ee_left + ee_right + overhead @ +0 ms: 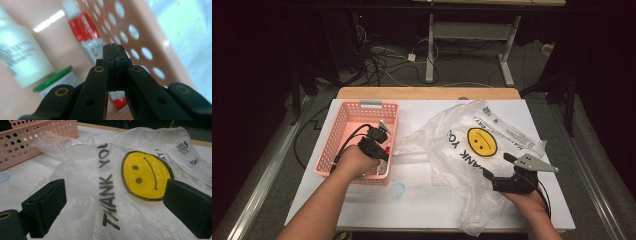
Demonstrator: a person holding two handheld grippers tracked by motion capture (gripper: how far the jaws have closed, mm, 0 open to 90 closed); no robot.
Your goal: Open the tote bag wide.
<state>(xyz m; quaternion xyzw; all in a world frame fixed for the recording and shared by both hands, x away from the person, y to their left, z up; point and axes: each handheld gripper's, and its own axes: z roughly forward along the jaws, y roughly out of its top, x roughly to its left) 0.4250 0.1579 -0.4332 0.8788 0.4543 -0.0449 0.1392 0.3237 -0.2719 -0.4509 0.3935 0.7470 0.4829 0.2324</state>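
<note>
The left gripper (113, 53) reaches down inside the basket (343, 131), jaws pressed together over a tube (86, 32) that lies along the basket's floor beneath and ahead of the tips. To the left of those jaws a bottle (21, 53) lies on the floor, and a capped jar (58, 80) lies just behind it, nearer the jaws. The basket's holed wall rises to their right. The right gripper (113, 202) sits low over the plastic bag (140, 170), jaws spread wide, the bag spreading between and ahead of them. The basket stands beyond the left jaw, on the table (422, 200).

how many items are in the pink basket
3 show in the pink basket: a white bottle at left, a green-lidded jar beside it, a red-and-white tube by the wall. Others may be hidden.
</note>
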